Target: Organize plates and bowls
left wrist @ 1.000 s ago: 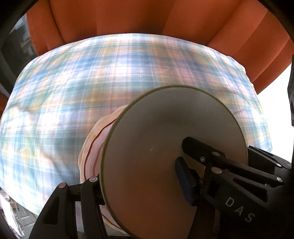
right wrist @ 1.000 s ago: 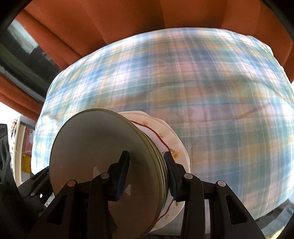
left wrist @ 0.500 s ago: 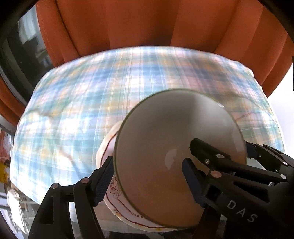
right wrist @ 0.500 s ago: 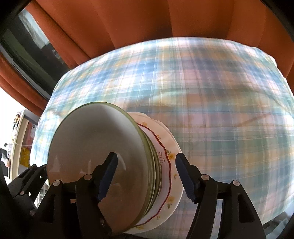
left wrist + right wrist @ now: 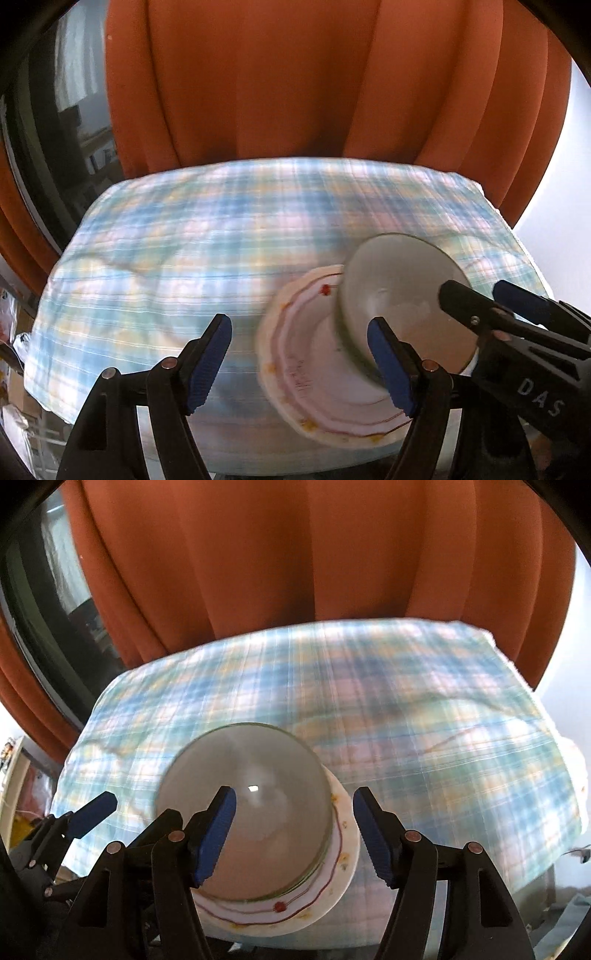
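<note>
Now we see a stack (image 5: 332,350) of dishes resting on the desk (image 5: 184,240), which is covered in a plaid cloth. At the bottom lies a white plate (image 5: 343,849) with a red line and small flowers along its rim; on top sit grey plates (image 5: 251,794) with a thin green edge.

Our left gripper (image 5: 299,365) stands wide and its jaws are opening. They hold nothing. Its right pad crosses the near edge of the stack, while its left pad is over bare cloth, well left of the stack. Most of the stack lies right of this gripper's middle.

Our right gripper (image 5: 291,834) is also spread and empty. Its left pad sits in front of the grey plates, and its right pad is just right of the stack's white rim, apart from it. The stack's right edge falls between these pads.

Behind the stack, an orange curtain (image 5: 314,92) hangs past the far edge of the desk.
</note>
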`<act>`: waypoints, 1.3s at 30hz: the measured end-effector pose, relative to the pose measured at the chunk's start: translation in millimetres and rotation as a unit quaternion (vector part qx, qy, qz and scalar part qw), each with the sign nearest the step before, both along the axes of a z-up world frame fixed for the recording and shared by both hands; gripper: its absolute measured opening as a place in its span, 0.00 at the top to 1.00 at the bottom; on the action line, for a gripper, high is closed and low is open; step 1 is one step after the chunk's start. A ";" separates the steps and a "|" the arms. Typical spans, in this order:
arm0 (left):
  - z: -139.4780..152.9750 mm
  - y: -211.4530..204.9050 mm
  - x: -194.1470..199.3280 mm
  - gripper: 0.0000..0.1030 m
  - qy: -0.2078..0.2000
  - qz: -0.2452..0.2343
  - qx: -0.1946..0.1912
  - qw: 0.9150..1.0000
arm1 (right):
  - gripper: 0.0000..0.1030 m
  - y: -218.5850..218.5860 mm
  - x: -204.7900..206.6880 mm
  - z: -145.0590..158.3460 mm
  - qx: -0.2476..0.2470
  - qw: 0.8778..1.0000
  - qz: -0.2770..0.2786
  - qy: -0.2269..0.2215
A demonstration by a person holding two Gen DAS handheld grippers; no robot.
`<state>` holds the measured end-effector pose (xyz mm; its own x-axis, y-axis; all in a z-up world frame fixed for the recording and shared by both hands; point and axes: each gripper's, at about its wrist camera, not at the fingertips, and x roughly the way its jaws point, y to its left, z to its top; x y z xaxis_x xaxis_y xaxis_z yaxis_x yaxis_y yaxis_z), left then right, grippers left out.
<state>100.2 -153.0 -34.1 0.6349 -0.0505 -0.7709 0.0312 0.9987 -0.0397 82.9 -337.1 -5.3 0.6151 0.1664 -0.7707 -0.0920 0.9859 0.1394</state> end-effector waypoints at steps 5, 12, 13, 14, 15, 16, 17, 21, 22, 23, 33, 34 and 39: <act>5.9 38.0 -26.9 0.18 -0.039 0.005 0.012 0.999 | 0.28 32.5 -28.5 9.1 -0.006 1.000 -0.016 -0.026; -0.6 97.2 -61.9 0.12 -0.074 0.022 0.026 0.997 | 0.24 83.6 -66.3 1.6 -0.012 0.997 -0.029 -0.065; -3.2 104.6 -65.6 0.12 -0.077 0.028 0.031 0.996 | 0.24 90.4 -72.1 -1.1 -0.015 0.997 -0.030 -0.076; -5.1 111.9 -69.9 0.11 -0.079 0.034 0.035 0.996 | 0.24 95.1 -75.8 -2.5 -0.015 0.996 -0.031 -0.084; -7.6 120.0 -74.6 0.11 -0.081 0.039 0.037 0.995 | 0.23 102.3 -82.6 -5.5 -0.019 0.995 -0.036 -0.091; -9.4 126.4 -78.8 0.11 -0.081 0.042 0.037 0.995 | 0.22 107.0 -86.2 -7.3 -0.020 0.995 -0.038 -0.092; -11.2 134.9 -82.7 0.11 -0.082 0.048 0.038 0.995 | 0.22 112.2 -90.1 -9.3 -0.017 0.995 -0.038 -0.092; -12.7 157.1 -93.3 0.11 -0.086 0.062 0.037 0.994 | 0.21 134.2 -102.8 -14.3 -0.016 0.995 -0.032 -0.092; -12.7 159.5 -94.8 0.11 -0.087 0.062 0.035 0.994 | 0.21 140.9 -105.7 -15.0 -0.020 0.995 -0.028 -0.093; -12.4 162.0 -96.6 0.11 -0.088 0.060 0.033 0.994 | 0.21 145.7 -108.0 -15.4 -0.022 0.995 -0.025 -0.094; -9.8 169.5 -109.2 0.11 -0.100 0.048 0.042 0.993 | 0.17 158.6 -124.6 -16.5 -0.019 0.994 -0.043 -0.098; -9.6 169.5 -109.8 0.10 -0.102 0.047 0.042 0.993 | 0.17 158.0 -125.5 -16.2 -0.018 0.994 -0.046 -0.098; -8.2 171.4 -108.6 0.07 -0.105 0.047 0.039 0.993 | 0.17 156.0 -127.4 -14.4 -0.017 0.993 -0.052 -0.102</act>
